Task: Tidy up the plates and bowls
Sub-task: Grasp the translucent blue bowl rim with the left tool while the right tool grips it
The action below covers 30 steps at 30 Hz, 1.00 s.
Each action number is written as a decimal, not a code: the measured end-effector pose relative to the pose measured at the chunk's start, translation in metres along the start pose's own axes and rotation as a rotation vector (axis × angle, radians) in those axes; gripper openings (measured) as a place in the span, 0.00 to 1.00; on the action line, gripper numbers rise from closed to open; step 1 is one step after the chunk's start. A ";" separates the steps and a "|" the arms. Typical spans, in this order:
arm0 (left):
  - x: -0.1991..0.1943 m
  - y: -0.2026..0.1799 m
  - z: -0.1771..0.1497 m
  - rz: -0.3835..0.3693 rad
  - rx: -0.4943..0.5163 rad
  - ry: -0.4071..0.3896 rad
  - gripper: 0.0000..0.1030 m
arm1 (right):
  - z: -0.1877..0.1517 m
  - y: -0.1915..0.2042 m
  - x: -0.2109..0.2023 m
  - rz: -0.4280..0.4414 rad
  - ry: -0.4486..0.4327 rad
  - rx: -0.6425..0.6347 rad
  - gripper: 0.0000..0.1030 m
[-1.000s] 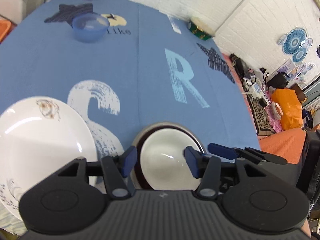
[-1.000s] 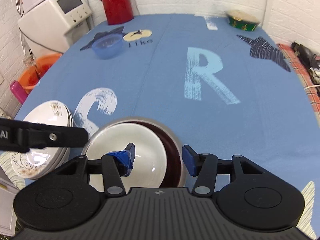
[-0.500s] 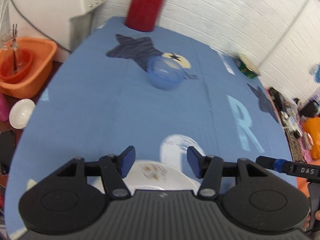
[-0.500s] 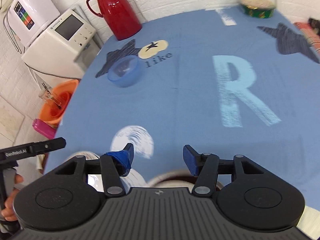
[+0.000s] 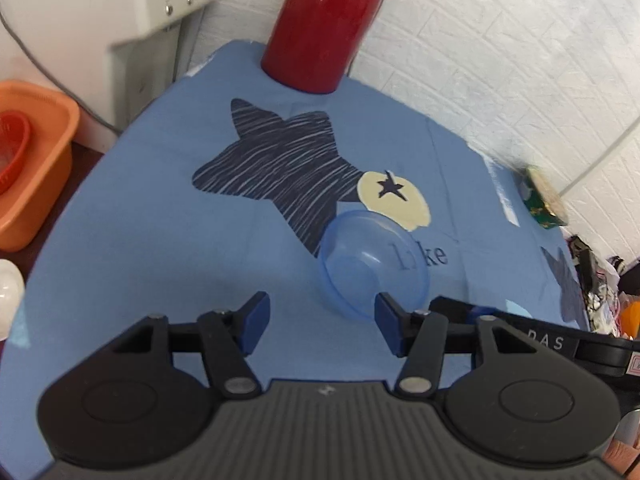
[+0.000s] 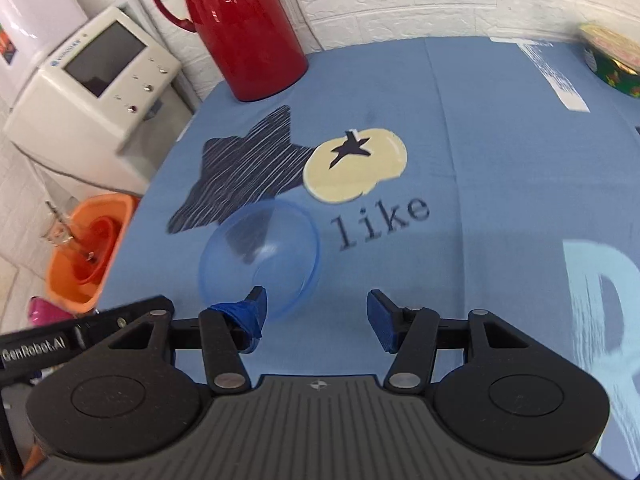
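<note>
the blue tablecloth (image 5: 140,240) fills both of your views, with the red thermos (image 6: 244,28) standing at its far edge. the clear blue bowl (image 5: 372,264) sits on the cloth by the word "like". your left gripper (image 5: 320,320) and right gripper (image 6: 314,314) both have fingers spread apart, holding nothing, just before the bowl.

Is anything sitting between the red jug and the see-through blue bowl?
Only printed tablecloth: a dark striped star lies between the red jug and clear blue plastic bowl, shown in both views.
</note>
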<state>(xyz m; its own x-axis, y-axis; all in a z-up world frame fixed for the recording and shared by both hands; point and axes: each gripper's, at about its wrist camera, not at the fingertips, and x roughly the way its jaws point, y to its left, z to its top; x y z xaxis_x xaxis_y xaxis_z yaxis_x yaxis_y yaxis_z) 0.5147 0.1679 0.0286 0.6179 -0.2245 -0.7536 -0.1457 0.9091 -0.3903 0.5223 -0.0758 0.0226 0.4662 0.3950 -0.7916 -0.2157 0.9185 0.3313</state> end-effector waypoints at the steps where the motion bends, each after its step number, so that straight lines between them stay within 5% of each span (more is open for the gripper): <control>1: 0.011 0.001 0.003 0.004 -0.004 0.009 0.55 | 0.004 0.001 0.007 -0.001 -0.003 -0.011 0.40; 8: 0.058 0.013 0.012 0.028 -0.040 0.041 0.55 | 0.016 0.009 0.050 -0.030 0.043 -0.075 0.40; 16: 0.063 0.018 0.012 0.040 -0.029 0.009 0.54 | 0.014 0.012 0.057 0.001 0.012 -0.068 0.35; 18: 0.065 0.015 0.012 0.042 -0.001 0.018 0.21 | 0.012 0.012 0.058 0.069 0.026 -0.040 0.33; 20: 0.066 0.011 0.010 0.007 0.017 0.048 0.00 | 0.007 0.017 0.058 0.121 0.051 -0.014 0.28; 30: -0.010 -0.024 -0.028 -0.068 0.059 0.058 0.00 | -0.032 0.025 -0.026 0.082 0.036 -0.042 0.35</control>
<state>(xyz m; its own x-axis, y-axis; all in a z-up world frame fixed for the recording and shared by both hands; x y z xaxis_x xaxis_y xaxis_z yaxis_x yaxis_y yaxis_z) 0.4906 0.1388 0.0303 0.5788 -0.3043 -0.7565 -0.0587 0.9098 -0.4109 0.4771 -0.0636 0.0346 0.4145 0.4673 -0.7809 -0.2883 0.8813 0.3744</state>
